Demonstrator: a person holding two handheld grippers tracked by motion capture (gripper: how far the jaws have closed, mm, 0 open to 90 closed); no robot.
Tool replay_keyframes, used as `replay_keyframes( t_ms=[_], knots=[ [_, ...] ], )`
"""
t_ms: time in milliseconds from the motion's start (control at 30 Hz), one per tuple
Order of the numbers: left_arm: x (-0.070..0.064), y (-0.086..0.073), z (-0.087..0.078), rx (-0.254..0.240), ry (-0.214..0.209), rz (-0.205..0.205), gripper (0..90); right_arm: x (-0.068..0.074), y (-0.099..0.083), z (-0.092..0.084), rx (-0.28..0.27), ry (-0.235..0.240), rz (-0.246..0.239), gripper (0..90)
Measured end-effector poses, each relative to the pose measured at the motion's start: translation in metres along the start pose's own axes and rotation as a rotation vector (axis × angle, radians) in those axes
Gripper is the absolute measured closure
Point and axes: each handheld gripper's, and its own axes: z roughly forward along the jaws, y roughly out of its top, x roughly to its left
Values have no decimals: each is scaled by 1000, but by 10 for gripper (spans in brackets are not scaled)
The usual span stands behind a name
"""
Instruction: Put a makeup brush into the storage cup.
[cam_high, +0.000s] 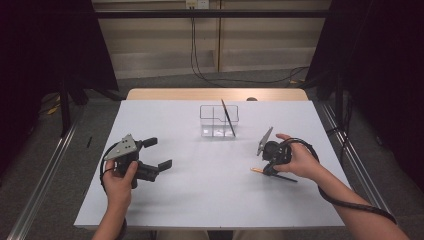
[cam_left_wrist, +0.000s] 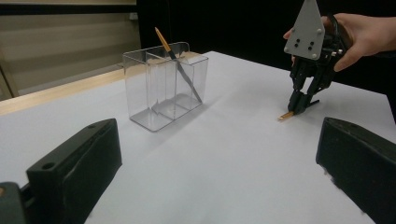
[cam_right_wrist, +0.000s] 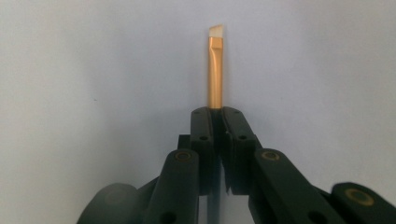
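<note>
Gold-ferruled brush (cam_right_wrist: 215, 70) between right claw (cam_right_wrist: 220, 114) tips

My matt black plastic claw (cam_right_wrist: 215, 122), brush (cam_right_wrist: 215, 70) with glossy golden metal ferrule, clear glossy plastic organizer (cam_left_wrist: 164, 86), smooth matt white counter (cam_high: 200, 190)

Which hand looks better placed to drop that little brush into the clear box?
The right. Its tongs are already shut on the brush lying on the table, not far from the clear box. The left tongs are open and hold nothing.
</note>
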Motion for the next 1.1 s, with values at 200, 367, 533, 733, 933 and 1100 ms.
replay_keyframes(
  t_ms=[200,367,533,733,933,1100],
  knots=[
    [0,0,-1,-3,1,-6,1,0,-1,-3,-40,-1,36,842],
    [0,0,-1,0,4,-3,2,-2,-2,-7,-96,0,65,843],
    [0,0,-1,-5,-1,-4,2,-4,-5,-11,-143,2,94,843],
    [0,0,-1,-3,0,-2,2,-6,-10,-19,-231,2,133,843],
    [0,0,-1,-3,0,-3,1,-6,-19,-29,-340,2,197,843],
    [0,0,-1,-3,1,-1,2,-5,-25,-36,-428,-12,220,843]
  ],
)
